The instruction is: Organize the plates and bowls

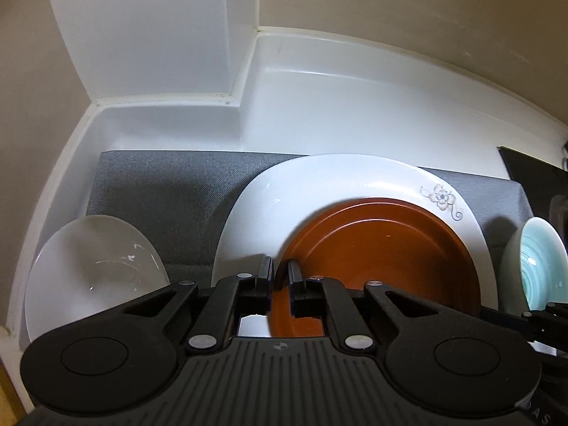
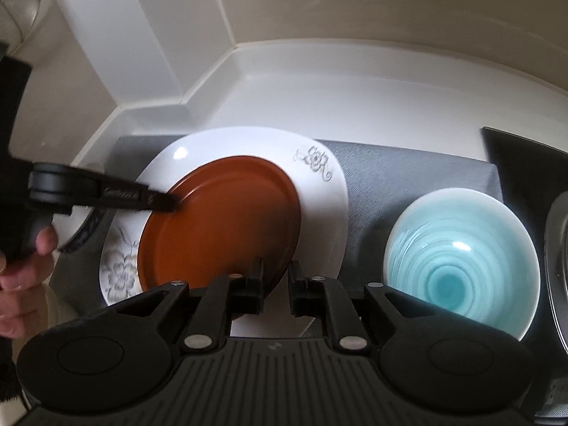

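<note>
Plates and bowls: we judge the sorting partly done, with the plates stacked and the bowls not yet gathered.
Landmark: we place everything against the grey mat (image 2: 408,170), which lies on the white tabletop (image 2: 355,99) in a corner of the wall.
White flowered plate (image 2: 319,184): largest piece, resting on the mat's middle, its rim reaching past the mat's back edge.
Brown plate (image 2: 220,220): sits on top of the white flowered plate, shifted toward its near-left side; we read this stack as made but not yet let go.
Blue bowl (image 2: 458,259): alone on the mat's right end, apart from the plates; we think it still has to be paired.
Clear glass bowl (image 1: 96,269): at the mat's left end, just beside the white plate, also unstacked.
Left claw (image 1: 280,273): fingers together, clamped on the brown plate's left rim; the right wrist view shows it reaching in from the mat's left side.
Right claw (image 2: 276,277): fingers nearly together at the brown plate's near rim; the rim appears pinched between them, though blur leaves us unsure.
Person's hand (image 2: 21,259): on the left claw's handle, off the mat's left end.
Left to do: release the brown plate, then nest the two bowls.
</note>
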The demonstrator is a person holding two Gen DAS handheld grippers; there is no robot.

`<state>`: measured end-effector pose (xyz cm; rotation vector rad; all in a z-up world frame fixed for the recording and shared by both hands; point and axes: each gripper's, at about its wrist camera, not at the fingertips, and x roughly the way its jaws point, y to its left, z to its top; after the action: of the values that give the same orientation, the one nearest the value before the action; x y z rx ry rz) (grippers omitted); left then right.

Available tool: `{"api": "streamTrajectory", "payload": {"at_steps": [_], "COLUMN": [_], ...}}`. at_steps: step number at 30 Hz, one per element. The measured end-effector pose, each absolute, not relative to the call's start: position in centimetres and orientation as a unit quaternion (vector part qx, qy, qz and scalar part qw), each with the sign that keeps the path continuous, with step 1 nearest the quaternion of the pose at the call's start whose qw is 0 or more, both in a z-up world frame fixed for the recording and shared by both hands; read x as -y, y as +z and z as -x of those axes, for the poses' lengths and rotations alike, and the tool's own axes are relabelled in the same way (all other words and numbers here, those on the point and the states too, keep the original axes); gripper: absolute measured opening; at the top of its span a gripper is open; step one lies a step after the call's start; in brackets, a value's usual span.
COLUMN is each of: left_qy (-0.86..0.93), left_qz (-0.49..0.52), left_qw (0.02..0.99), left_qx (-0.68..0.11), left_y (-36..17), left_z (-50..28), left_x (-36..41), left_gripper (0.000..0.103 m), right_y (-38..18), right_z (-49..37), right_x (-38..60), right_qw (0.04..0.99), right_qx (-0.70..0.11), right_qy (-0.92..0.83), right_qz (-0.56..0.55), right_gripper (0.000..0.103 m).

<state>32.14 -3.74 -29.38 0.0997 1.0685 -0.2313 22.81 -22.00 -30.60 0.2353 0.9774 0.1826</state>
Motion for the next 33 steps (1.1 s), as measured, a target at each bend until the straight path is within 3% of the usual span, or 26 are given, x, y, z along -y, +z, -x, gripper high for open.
{"api": "streamTrajectory", "payload": {"at_steps": [4, 5, 6, 7, 8, 10, 12, 14, 18, 20, 21, 24, 26, 28, 30, 33], "left_qy": [-0.076, -0.069, -0.065, -0.059, -0.05, -0.022, 0.012, 0.037, 0.054, 0.051, 0.038, 0.01, -0.001, -0.021, -0.041, -0.055], "left_qz": [-0.026, -0.018, -0.007, 0.006, 0.019, 0.042, 0.061, 0.079, 0.103, 0.118, 0.13, 0.157, 0.164, 0.178, 0.174, 0.156], "left_qw": [0.86, 0.863, 0.866, 0.871, 0.876, 0.888, 0.898, 0.899, 0.901, 0.893, 0.888, 0.881, 0.874, 0.866, 0.861, 0.864], "left_qx": [-0.505, -0.5, -0.495, -0.488, -0.479, -0.458, -0.436, -0.429, -0.417, -0.432, -0.439, -0.446, -0.458, -0.466, -0.476, -0.476], "left_y": [-28.1, -27.4, -26.7, -25.9, -25.0, -23.6, -22.6, -22.3, -23.1, -24.0, -24.4, -25.5, -26.3, -27.1, -27.7, -28.2], "left_z": [-31.3, -30.8, -30.2, -29.5, -28.7, -27.2, -25.5, -24.4, -23.5, -24.0, -24.4, -25.1, -25.7, -26.2, -27.0, -27.5], "left_x": [3.3, 2.8, 2.2, 1.4, 0.5, -1.6, -3.9, -6.4, -10.3, -12.0, -12.8, -14.9, -15.6, -16.3, -16.4, -15.9], "left_gripper": [0.012, 0.014, 0.018, 0.03, 0.038, 0.081, 0.091, 0.091, 0.085, 0.072, 0.06, 0.049, 0.038, 0.032, 0.024, 0.019], "right_y": [-30.5, -30.3, -30.2, -30.0, -29.8, -29.3, -28.5, -27.4, -25.0, -24.1, -23.8, -23.9, -24.1, -24.4, -24.6, -24.7], "right_z": [-23.3, -23.3, -23.3, -23.2, -23.1, -22.7, -22.2, -22.2, -22.5, -22.7, -22.9, -23.5, -24.1, -24.9, -25.7, -26.2], "right_x": [22.3, 22.4, 22.4, 22.5, 22.7, 23.1, 23.6, 23.7, 22.1, 20.1, 18.8, 15.1, 12.7, 10.7, 9.0, 7.5], "right_qw": [0.867, 0.867, 0.866, 0.866, 0.867, 0.864, 0.864, 0.87, 0.881, 0.886, 0.887, 0.886, 0.88, 0.876, 0.878, 0.878], "right_qx": [-0.47, -0.468, -0.469, -0.467, -0.465, -0.467, -0.458, -0.442, -0.398, -0.377, -0.377, -0.376, -0.389, -0.4, -0.406, -0.411], "right_qy": [0.132, 0.147, 0.154, 0.157, 0.159, 0.173, 0.191, 0.203, 0.24, 0.258, 0.259, 0.266, 0.27, 0.267, 0.254, 0.243], "right_qz": [-0.094, -0.091, -0.086, -0.08, -0.076, -0.077, -0.087, -0.083, -0.086, -0.078, -0.069, -0.051, -0.039, -0.026, -0.021, -0.034], "right_gripper": [0.02, 0.026, 0.042, 0.053, 0.055, 0.056, 0.056, 0.062, 0.091, 0.091, 0.091, 0.09, 0.075, 0.04, 0.023, 0.022]}}
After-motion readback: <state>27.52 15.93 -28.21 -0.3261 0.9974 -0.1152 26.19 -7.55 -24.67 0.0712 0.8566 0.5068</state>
